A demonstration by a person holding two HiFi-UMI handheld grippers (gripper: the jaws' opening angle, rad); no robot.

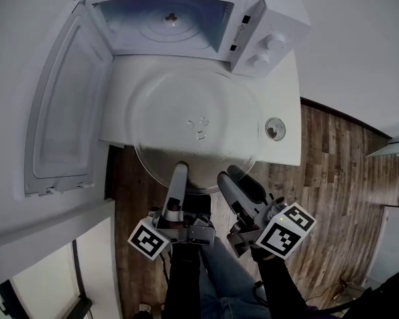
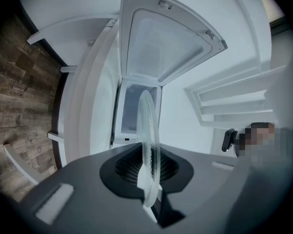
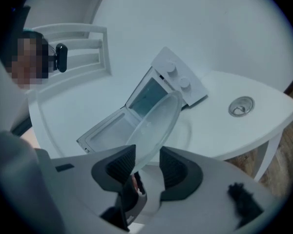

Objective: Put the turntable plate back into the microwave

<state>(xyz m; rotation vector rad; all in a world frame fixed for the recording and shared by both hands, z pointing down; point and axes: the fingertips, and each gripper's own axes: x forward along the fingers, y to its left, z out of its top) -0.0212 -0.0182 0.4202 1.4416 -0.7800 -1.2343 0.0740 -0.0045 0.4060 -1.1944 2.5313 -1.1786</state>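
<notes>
The clear glass turntable plate hangs level over the white table, just in front of the open microwave. Its cavity holds only the small drive hub. My left gripper is shut on the plate's near rim. In the left gripper view the plate stands edge-on, pinched between the pads of the left gripper. My right gripper is at the near rim to the right. In the right gripper view the plate passes between the parted jaws of the right gripper, with a gap at one pad.
The microwave door swings wide open to the left. A small round metal disc lies on the table right of the plate. Wooden floor shows beyond the table's front edge, and white shelving runs along the wall.
</notes>
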